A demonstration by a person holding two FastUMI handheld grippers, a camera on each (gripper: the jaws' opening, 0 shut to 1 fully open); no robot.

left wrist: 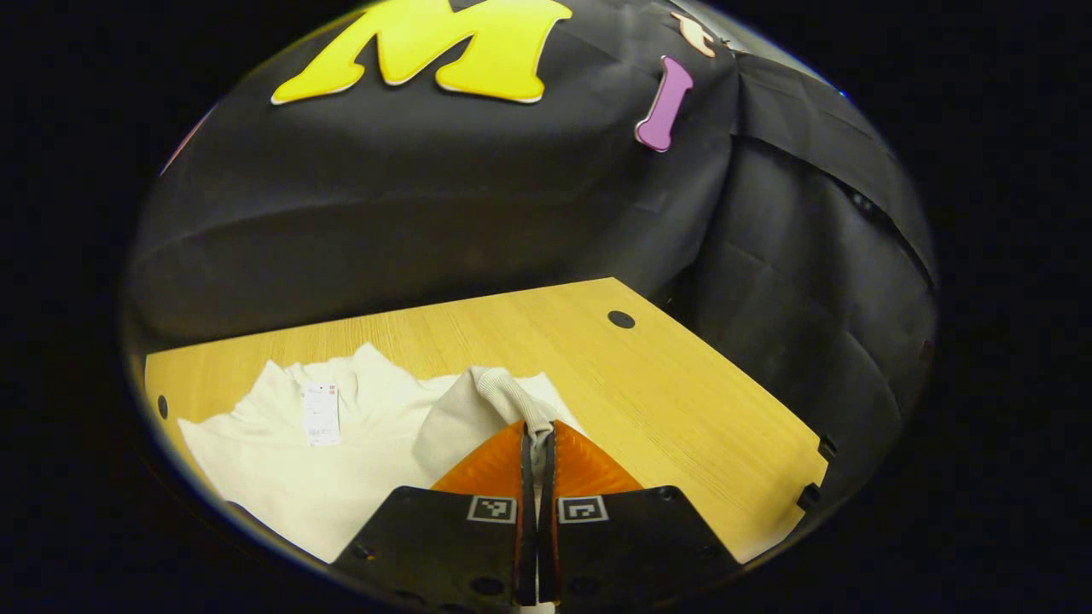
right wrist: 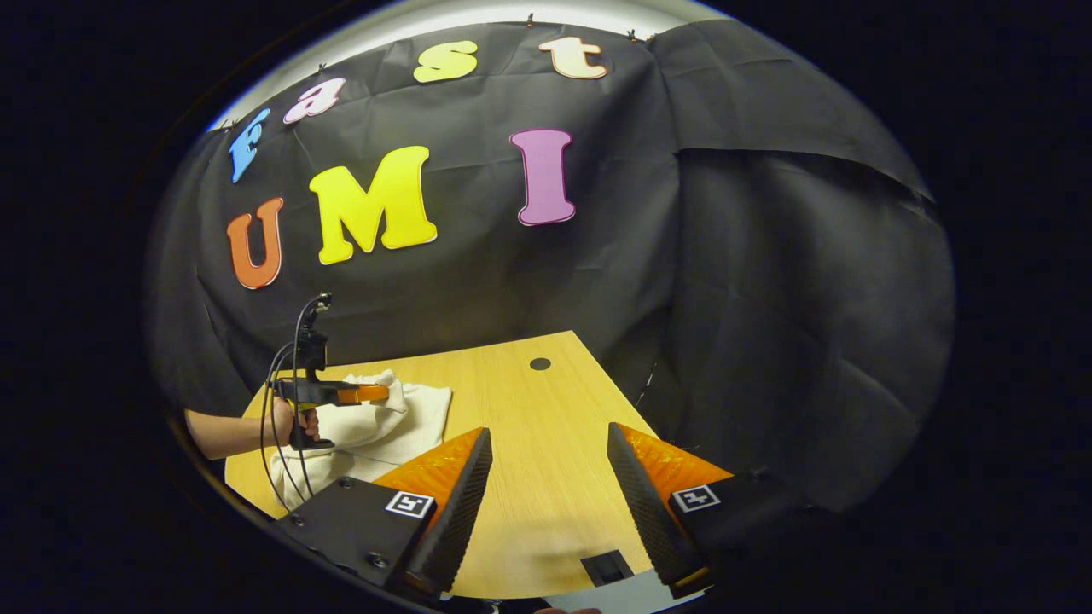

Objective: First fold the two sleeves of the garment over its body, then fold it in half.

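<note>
The cream garment (left wrist: 341, 452) lies rumpled on the wooden table (left wrist: 665, 392) (white tag showing). The left gripper (left wrist: 537, 435) is clamped on its ribbed sleeve cuff (left wrist: 512, 392), lifted. The right gripper (right wrist: 546, 465) hangs agape, holding nothing.

We read this as a recording booth, not a home: black cloth wall (right wrist: 725, 281) hung in creases on two sides, enclosing a light wood-grain tabletop (right wrist: 546, 426) with a round cable hole (right wrist: 540, 364).
</note>
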